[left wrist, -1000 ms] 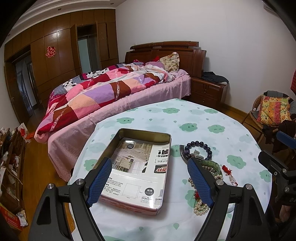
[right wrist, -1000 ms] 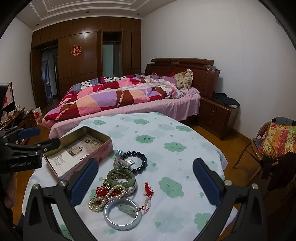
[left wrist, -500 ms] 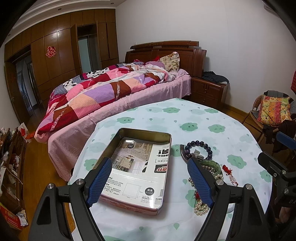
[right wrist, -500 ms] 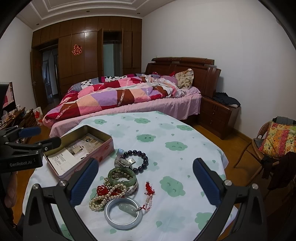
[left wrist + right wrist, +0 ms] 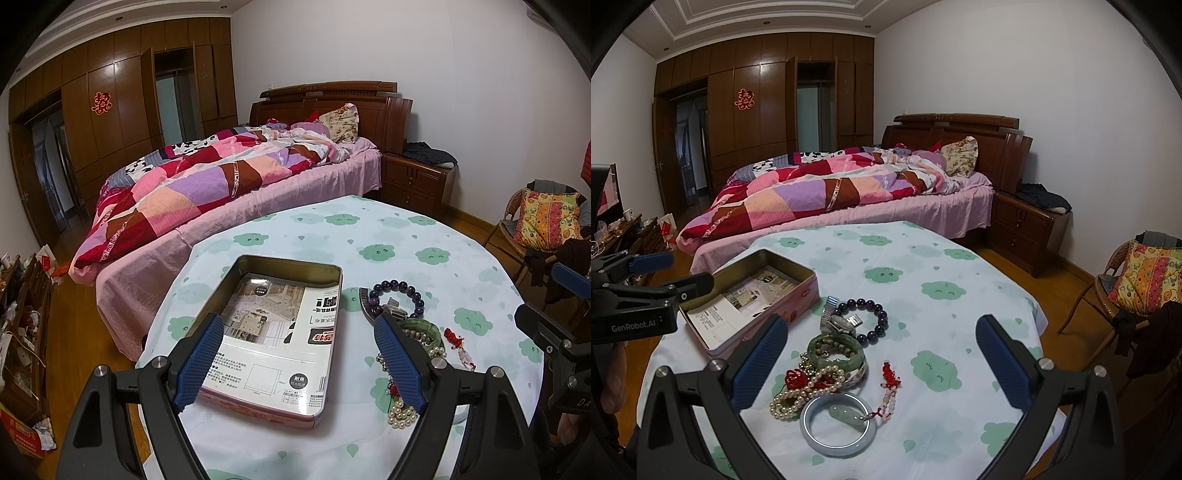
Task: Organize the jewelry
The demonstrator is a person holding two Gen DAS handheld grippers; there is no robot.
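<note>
Beside the open tin (image 5: pixel 798 275), tangled jewelry (image 5: pixel 827 363) lies heaped.

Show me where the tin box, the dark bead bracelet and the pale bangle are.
tin box (image 5: pixel 334 277): left wrist view, on its far right wall.
dark bead bracelet (image 5: pixel 882 315): right wrist view, on beads at its right side.
pale bangle (image 5: pixel 812 437): right wrist view, on its near left rim.

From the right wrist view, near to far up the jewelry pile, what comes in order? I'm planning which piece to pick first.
Pale bangle → pearl strand → green bangle → watch → dark bead bracelet.
</note>
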